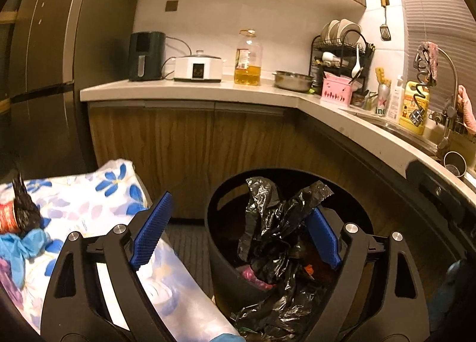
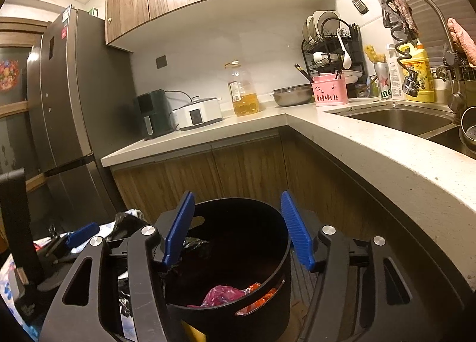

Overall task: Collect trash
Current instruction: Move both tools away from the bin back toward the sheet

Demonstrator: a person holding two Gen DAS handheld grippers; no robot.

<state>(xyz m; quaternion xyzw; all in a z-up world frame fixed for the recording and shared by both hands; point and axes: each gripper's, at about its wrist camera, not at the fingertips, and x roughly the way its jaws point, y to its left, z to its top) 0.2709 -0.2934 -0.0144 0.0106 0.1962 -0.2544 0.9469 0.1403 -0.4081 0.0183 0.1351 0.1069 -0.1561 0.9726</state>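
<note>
Black bag (image 1: 276,235) over bin (image 1: 220,241) (floral cloth (image 1: 98,193) beside)

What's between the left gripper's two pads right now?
In the left wrist view, a crumpled black trash bag hangs between the open left gripper pads, over the black bin. Neither pad visibly presses it.

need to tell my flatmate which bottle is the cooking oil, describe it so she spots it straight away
Start at the tall grey fridge and follow the pale countertop rightward, past the dark air fryer and the white cooker. The cooking oil bottle stands next, just before the steel bowl. It is the only clear bottle there, with yellow oil in its lower part and a carry handle on its cap.
</note>
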